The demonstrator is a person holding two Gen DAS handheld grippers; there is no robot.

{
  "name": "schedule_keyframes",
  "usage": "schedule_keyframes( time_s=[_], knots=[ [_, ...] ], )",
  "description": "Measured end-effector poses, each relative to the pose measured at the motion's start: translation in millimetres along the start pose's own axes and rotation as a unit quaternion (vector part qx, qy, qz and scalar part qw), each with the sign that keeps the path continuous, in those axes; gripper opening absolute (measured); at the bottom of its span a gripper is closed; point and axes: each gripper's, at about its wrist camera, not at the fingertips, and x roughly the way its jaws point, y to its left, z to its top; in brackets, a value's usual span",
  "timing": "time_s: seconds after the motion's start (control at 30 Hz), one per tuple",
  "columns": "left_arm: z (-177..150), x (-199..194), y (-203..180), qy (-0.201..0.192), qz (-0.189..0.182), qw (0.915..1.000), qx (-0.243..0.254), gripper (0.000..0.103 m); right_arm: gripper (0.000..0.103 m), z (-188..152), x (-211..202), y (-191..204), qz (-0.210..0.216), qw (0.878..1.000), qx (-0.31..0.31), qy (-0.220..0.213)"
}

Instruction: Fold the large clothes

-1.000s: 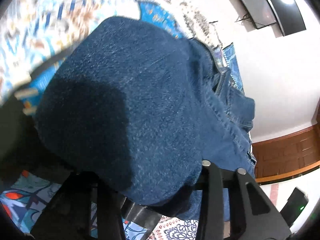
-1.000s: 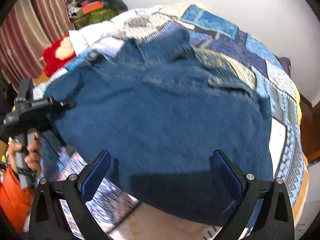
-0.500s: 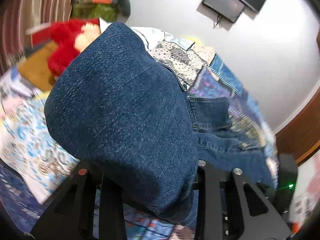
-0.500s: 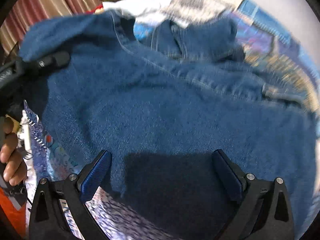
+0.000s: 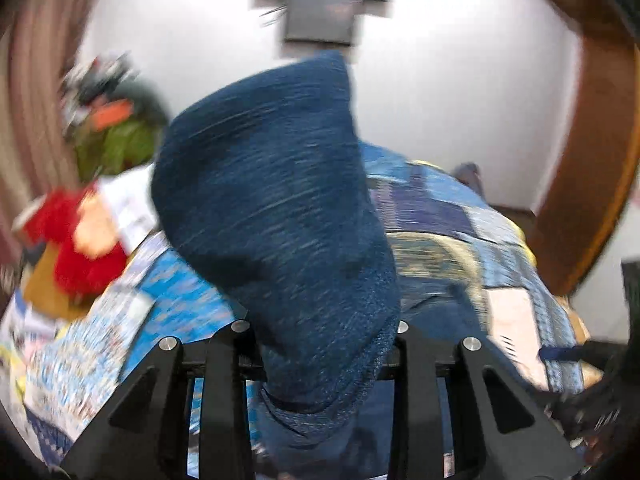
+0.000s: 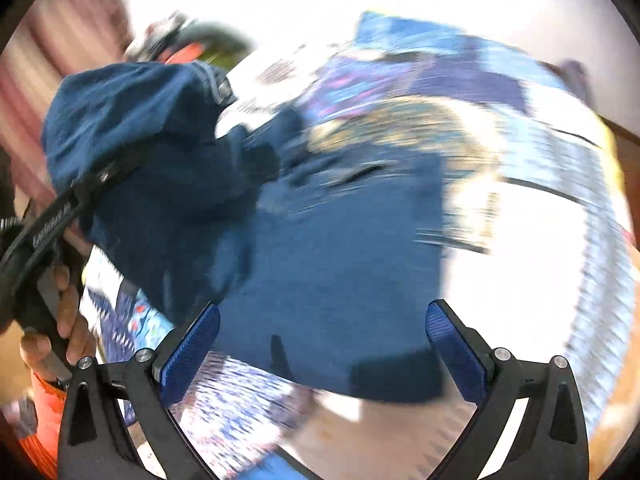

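Bed (image 6: pixel 540 208) under a patchwork quilt in blues and cream, against a white wall (image 5: pixel 460 80); striped curtain (image 5: pixel 24 112) to the left; red plush toy (image 5: pixel 76 240) nearby. Jeans (image 6: pixel 328 264) half spread on the quilt, one end lifted, bunched and clenched in the left claw (image 5: pixel 324 344), jaws lately closing. Right claw (image 6: pixel 324 332) released, hovering over the denim.

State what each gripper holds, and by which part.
Left gripper: jaws clamp a bunched fold of the dark blue denim jeans; which part is unclear. Right gripper: open, holding nothing.
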Motion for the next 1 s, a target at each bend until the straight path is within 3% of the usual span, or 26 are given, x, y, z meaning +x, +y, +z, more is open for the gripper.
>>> schedule_keyframes(
  time_s=[0.17, 0.27, 0.4, 0.57, 0.7, 0.83, 1.0],
  knots=[
    [-21.5, 13.5, -91.9, 0.036, -0.045, 0.9910, 0.120, 0.030, 0.102, -18.3, -56.0, -63.4, -0.045, 0.997, 0.060, -0.037],
    [-52.7, 24.8, -117.0, 0.086, -0.072, 0.9782, 0.174, 0.030, 0.102, -26.3, -78.3, -88.8, -0.051, 0.994, 0.081, -0.048],
    [-83.7, 14.2, -130.6, 0.094, -0.059, 0.9649, 0.238, 0.031, 0.102, -42.3, -97.8, -100.3, -0.050, 0.993, 0.095, -0.054],
    [-88.8, 0.4, -123.2, 0.117, -0.060, 0.9599, 0.248, 0.036, 0.102, -46.4, -105.0, -90.4, -0.040, 0.994, 0.081, -0.059],
    [-85.6, -14.1, -112.6, 0.138, -0.096, 0.9589, 0.228, 0.068, 0.102, -41.3, -115.1, -69.8, -0.018, 0.995, 0.063, -0.074],
    [-71.9, -45.6, -79.7, 0.123, -0.122, 0.9700, 0.170, 0.091, 0.102, -28.8, -122.1, -40.9, 0.002, 0.995, 0.039, -0.089],
    [-44.8, -54.2, -18.6, 0.111, -0.099, 0.9851, 0.087, 0.095, 0.102, -8.7, -112.2, -8.4, 0.037, 0.995, 0.021, -0.085]
  ],
)
